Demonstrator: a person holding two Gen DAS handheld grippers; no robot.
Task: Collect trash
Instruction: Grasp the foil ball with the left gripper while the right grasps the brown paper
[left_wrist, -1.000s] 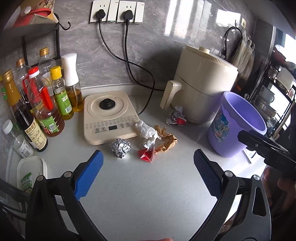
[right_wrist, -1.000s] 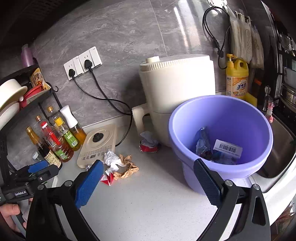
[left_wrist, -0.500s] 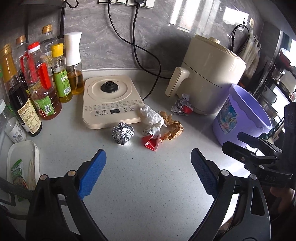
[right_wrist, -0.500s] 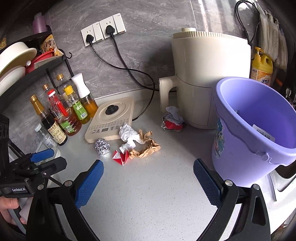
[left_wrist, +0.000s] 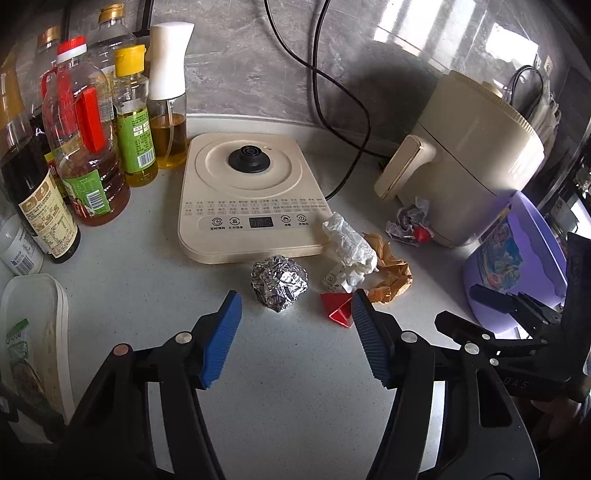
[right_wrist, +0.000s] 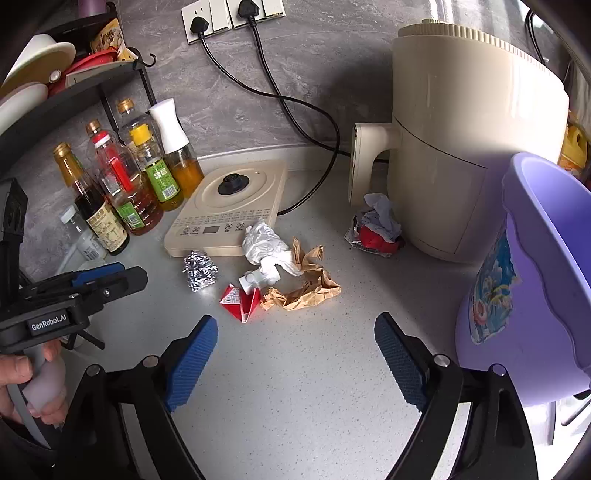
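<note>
Trash lies in a cluster on the grey counter: a foil ball (left_wrist: 279, 283) (right_wrist: 199, 271), a red carton (left_wrist: 338, 308) (right_wrist: 242, 301), crumpled white paper (left_wrist: 349, 247) (right_wrist: 266, 245) and brown paper (left_wrist: 389, 269) (right_wrist: 306, 284). A red-and-white wrapper (left_wrist: 410, 225) (right_wrist: 375, 230) sits against the air fryer. My left gripper (left_wrist: 295, 293) (right_wrist: 133, 273) points down at the foil ball, which lies just beyond its tips; its jaws are closing and the pads touch nothing. My right gripper (right_wrist: 296, 317) (left_wrist: 458, 310) hovers short of the carton and brown paper, jaws closing, nothing between them.
A purple bucket (right_wrist: 535, 314) (left_wrist: 517, 254) stands at the right. Behind the trash are a cream air fryer (right_wrist: 461, 147), a flat cream cooker base (left_wrist: 251, 195) with black cords, and several oil and sauce bottles (left_wrist: 88, 155) at the left. A white lidded tray (left_wrist: 33, 332) lies front left.
Both grippers have dropped and moved in toward the trash cluster. The left jaws have narrowed a lot, the right slightly. The right view has swung from the bucket's inside to the counter.
</note>
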